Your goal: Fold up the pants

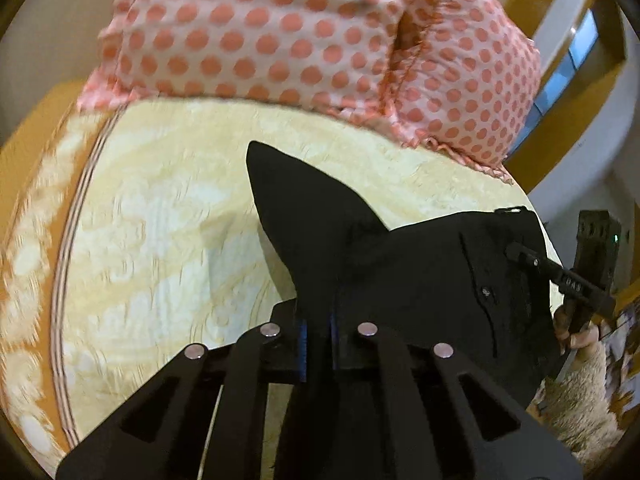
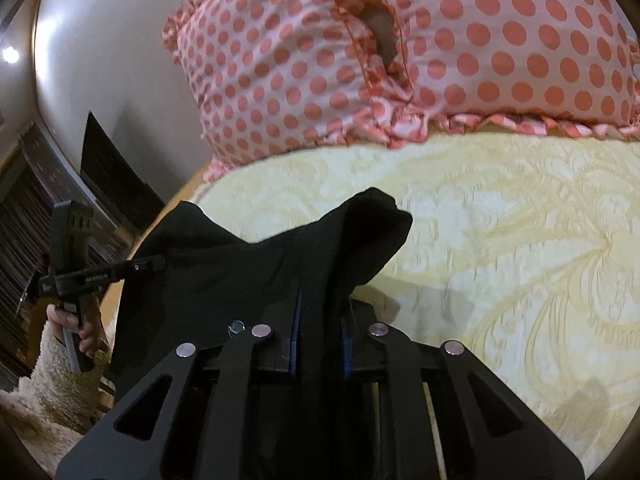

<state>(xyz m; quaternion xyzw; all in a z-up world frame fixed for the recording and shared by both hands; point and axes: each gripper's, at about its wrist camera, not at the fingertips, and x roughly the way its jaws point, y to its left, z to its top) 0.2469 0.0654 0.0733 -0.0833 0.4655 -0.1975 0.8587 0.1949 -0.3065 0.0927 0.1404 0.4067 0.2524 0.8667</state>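
Note:
Black pants [image 1: 420, 280] hang stretched between my two grippers above a cream patterned bedspread [image 1: 160, 220]. My left gripper [image 1: 318, 332] is shut on one corner of the pants, and a point of fabric sticks up past its fingers. My right gripper [image 2: 320, 332] is shut on the other corner of the pants [image 2: 240, 272]. In the left wrist view the right gripper [image 1: 520, 254] shows at the far right, clamped on the fabric edge. In the right wrist view the left gripper [image 2: 154, 264] shows at the left, also clamped on the fabric.
Pink pillows with coral polka dots [image 1: 300, 32] lie at the head of the bed, also in the right wrist view [image 2: 400, 52]. The bedspread [image 2: 500, 240] stretches to the right. A white wall [image 2: 112, 40] and dark furniture [image 2: 60, 200] stand left of the bed.

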